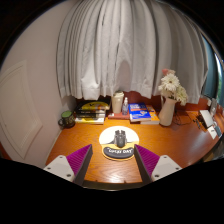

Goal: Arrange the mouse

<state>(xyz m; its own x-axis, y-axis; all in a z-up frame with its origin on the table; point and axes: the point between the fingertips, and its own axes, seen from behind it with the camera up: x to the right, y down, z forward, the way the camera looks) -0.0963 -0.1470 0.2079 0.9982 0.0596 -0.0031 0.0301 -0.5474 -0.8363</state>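
A dark mouse [120, 137] sits on a round white mouse pad [118, 143] with a dark band of lettering, on a wooden desk [95, 170]. My gripper [113, 161] is open and empty, its purple-padded fingers [80, 160] spread wide apart on either side. The mouse and pad lie just beyond the fingertips, ahead of the gap between them. Nothing is held between the fingers.
At the back of the desk stand a vase of flowers [170, 95], a white cup [118, 102], stacked books [139, 113], a yellow book [93, 106] and a small green jar [66, 118]. White curtains [115, 45] hang behind. Some items [211, 122] sit by the desk's right edge.
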